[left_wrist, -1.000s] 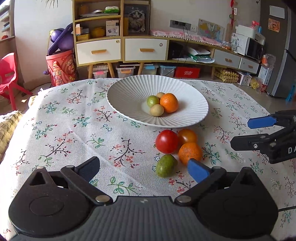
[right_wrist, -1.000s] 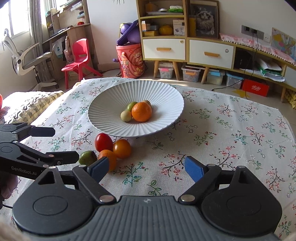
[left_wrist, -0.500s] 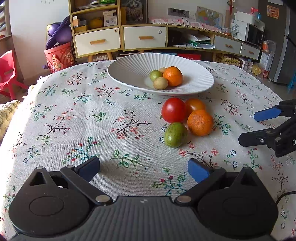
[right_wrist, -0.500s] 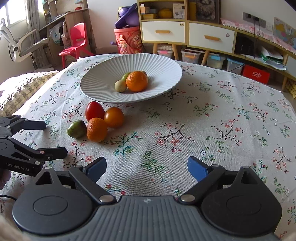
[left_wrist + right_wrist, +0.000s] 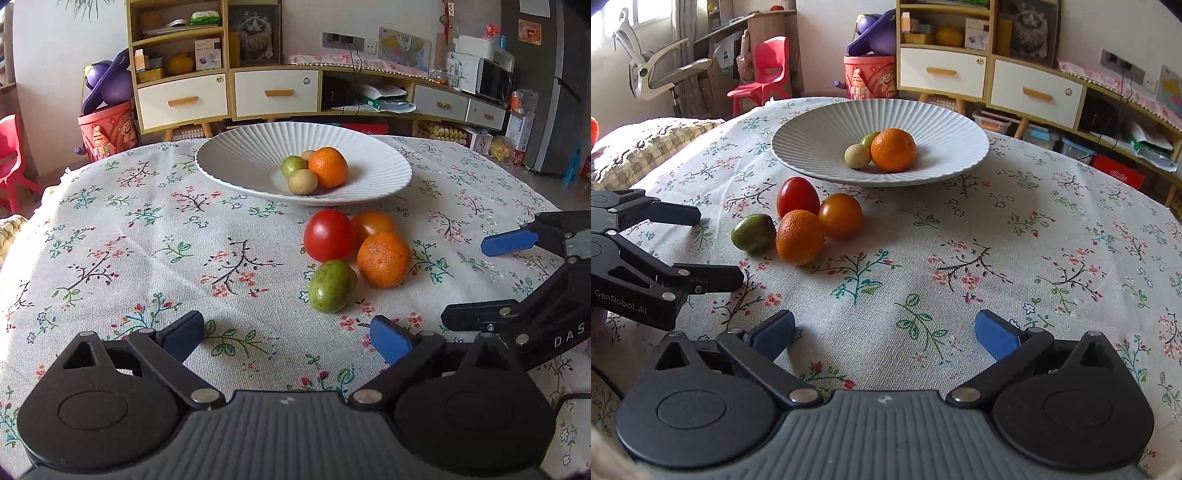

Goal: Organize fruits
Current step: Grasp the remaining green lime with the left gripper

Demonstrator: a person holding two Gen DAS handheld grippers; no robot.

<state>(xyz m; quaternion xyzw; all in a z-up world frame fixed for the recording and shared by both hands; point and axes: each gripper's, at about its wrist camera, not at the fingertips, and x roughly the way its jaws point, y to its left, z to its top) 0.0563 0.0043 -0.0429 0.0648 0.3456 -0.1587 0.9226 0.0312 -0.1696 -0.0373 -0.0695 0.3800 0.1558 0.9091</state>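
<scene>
A white ribbed plate (image 5: 236,162) (image 5: 942,122) holds an orange (image 5: 328,167) (image 5: 893,149), a green fruit (image 5: 291,166) and a beige fruit (image 5: 303,181) (image 5: 857,156). On the cloth in front of it lie a red tomato (image 5: 328,235) (image 5: 797,196), an orange tomato (image 5: 375,224) (image 5: 840,216), an orange (image 5: 384,259) (image 5: 799,236) and a green fruit (image 5: 331,285) (image 5: 753,232). My left gripper (image 5: 286,338) (image 5: 718,245) is open and empty, just short of the green fruit. My right gripper (image 5: 884,334) (image 5: 480,280) is open and empty, to the right of the pile.
The table has a floral cloth (image 5: 147,240). Behind it stand a cabinet with drawers (image 5: 229,92), a red bucket (image 5: 107,125) and a red chair (image 5: 764,70). A cushion (image 5: 646,147) lies at the table's left edge.
Both grippers have dropped lower and moved in toward the loose fruits, which now look larger and nearer. Both stay open. No fruit has moved.
</scene>
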